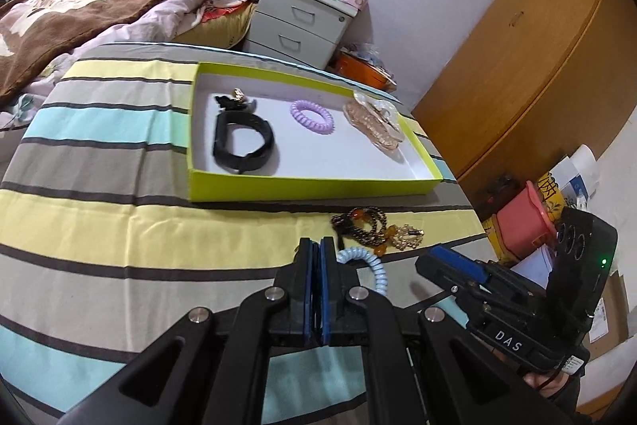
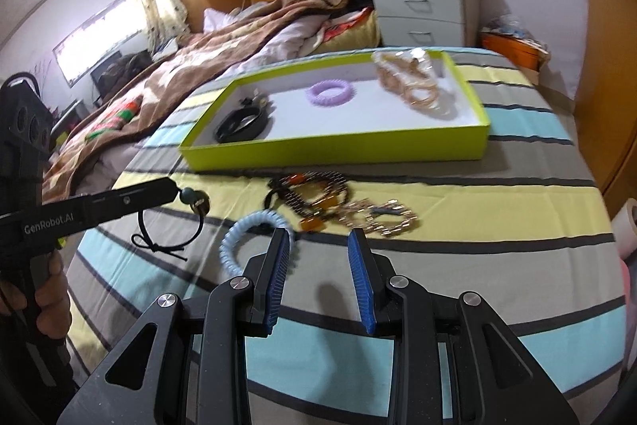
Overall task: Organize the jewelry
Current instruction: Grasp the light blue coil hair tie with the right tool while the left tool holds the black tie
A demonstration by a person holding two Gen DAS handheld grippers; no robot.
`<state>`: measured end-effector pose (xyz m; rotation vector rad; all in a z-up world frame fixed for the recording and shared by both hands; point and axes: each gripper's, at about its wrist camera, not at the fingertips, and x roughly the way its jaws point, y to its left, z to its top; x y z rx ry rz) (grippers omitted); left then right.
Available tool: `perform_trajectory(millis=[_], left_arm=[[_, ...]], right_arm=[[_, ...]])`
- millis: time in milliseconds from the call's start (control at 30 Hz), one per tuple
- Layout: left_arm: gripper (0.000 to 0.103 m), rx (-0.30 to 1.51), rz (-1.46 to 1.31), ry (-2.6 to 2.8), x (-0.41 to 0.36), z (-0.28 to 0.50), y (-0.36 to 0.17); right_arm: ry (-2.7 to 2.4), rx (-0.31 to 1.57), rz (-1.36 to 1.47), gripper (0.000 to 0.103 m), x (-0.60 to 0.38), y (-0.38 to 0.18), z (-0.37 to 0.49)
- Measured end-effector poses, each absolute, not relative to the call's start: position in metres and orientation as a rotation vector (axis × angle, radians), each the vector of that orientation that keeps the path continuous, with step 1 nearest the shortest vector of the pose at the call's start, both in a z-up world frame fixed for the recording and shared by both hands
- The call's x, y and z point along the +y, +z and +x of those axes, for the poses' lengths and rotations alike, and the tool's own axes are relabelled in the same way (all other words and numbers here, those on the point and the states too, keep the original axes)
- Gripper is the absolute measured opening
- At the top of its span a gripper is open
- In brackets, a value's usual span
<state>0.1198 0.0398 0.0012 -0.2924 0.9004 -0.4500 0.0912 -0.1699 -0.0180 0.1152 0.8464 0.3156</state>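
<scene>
From right wrist: cord bracelet (image 2: 171, 226) dangling.

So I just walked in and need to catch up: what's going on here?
A person is sorting jewelry on a bed with two handheld grippers. The left gripper is shut on a black cord bracelet. The right gripper is open near a blue coil tie. Several pieces already lie in the green box.
</scene>
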Motion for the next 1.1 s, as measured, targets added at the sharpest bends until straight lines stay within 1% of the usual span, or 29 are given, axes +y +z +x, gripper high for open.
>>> perform_trajectory(millis=[433, 667, 733, 767, 800, 833, 1100], left_arm=[[0.004, 0.898, -0.331, -0.403, 0.068, 0.112, -0.005], [0.004, 0.901, -0.337, -0.390, 0.075, 0.110, -0.008], [0.004, 0.900, -0.339, -0.389, 0.076, 0.109, -0.008], [0.004, 0.900, -0.341, -0.389, 0.076, 0.109, -0.008], [0.004, 0.899, -0.341, -0.388, 0.077, 0.109, -0.008], [0.004, 0.899, -0.340, -0.388, 0.077, 0.109, -0.007], [0.004, 0.898, -0.333, -0.387, 0.077, 0.109, -0.005]], right_arm=[[0.339, 0.912, 0.051, 0.032, -0.138, -0.031, 0.098], [0.300, 0.914, 0.010, 0.031, -0.131, -0.030, 0.100], [0.295, 0.912, -0.005, 0.018, -0.129, -0.031, 0.098], [0.296, 0.913, -0.005, 0.017, -0.129, -0.030, 0.099], [0.293, 0.911, -0.007, 0.012, -0.129, -0.030, 0.098], [0.290, 0.908, -0.008, 0.010, -0.130, -0.029, 0.098], [0.303, 0.878, 0.007, 0.010, -0.134, -0.023, 0.093]])
